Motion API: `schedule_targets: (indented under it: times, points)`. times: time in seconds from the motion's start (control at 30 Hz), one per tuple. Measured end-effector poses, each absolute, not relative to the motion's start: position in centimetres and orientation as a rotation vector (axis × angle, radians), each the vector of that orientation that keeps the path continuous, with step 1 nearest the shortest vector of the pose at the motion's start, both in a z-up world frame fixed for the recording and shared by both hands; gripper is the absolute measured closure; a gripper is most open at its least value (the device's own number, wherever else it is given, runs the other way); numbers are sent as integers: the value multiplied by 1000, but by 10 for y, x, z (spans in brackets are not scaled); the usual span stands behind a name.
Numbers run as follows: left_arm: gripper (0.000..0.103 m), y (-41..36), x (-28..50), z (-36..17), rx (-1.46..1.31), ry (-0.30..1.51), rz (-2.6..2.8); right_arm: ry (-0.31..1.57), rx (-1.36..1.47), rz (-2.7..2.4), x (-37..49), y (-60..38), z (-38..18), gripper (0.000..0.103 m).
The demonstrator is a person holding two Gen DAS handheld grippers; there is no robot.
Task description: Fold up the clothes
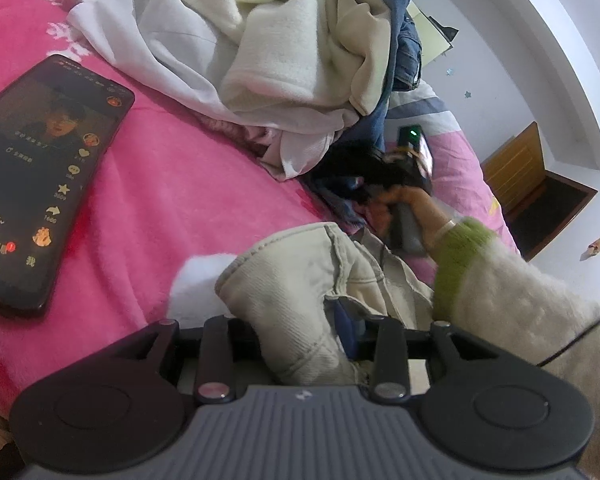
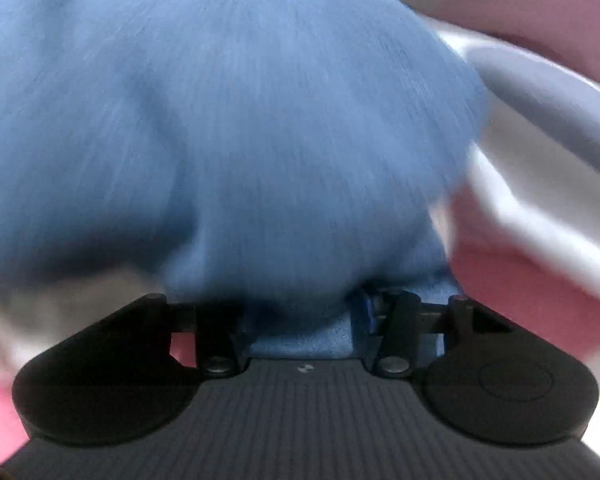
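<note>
Beige garment (image 1: 300,300) gripped in left gripper (image 1: 300,344) jaws beside the phone (image 1: 40,184); right gripper (image 2: 300,320) jaws clamp blue cloth (image 2: 228,120). Picking-up step; next, spread flat on bed (image 1: 172,200).

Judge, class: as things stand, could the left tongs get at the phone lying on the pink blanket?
Probably not yet. The left tongs are shut on a beige garment, so they would need to let go first. Otherwise the way looks free: the phone lies uncovered on the pink blanket beside them.

Soft even daylight, left wrist view sharp, fisheye bending at edges (dark corners), right wrist view heavily motion-blurred, blue cloth (image 2: 228,128) probably denim.
</note>
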State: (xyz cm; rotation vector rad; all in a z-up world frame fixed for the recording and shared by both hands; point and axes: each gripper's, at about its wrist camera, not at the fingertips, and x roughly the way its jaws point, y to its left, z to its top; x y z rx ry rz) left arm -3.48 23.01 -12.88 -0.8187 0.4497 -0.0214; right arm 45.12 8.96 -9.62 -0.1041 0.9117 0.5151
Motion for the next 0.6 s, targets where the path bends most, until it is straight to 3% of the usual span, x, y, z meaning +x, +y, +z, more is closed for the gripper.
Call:
schedule_targets:
  times: [0.23, 0.33, 0.4, 0.6]
  points:
    - [65, 228, -35, -129, -815, 448, -24, 927, -193, 604, 431, 72, -72, 51]
    - [65, 227, -35, -128, -811, 446, -20, 898, -240, 673, 406, 35, -49, 24]
    - [65, 227, -35, -128, -809, 445, -17, 878, -271, 719, 388, 10, -33, 17]
    - [65, 224, -35, -128, -800, 442, -8, 1080, -192, 683, 394, -26, -68, 16]
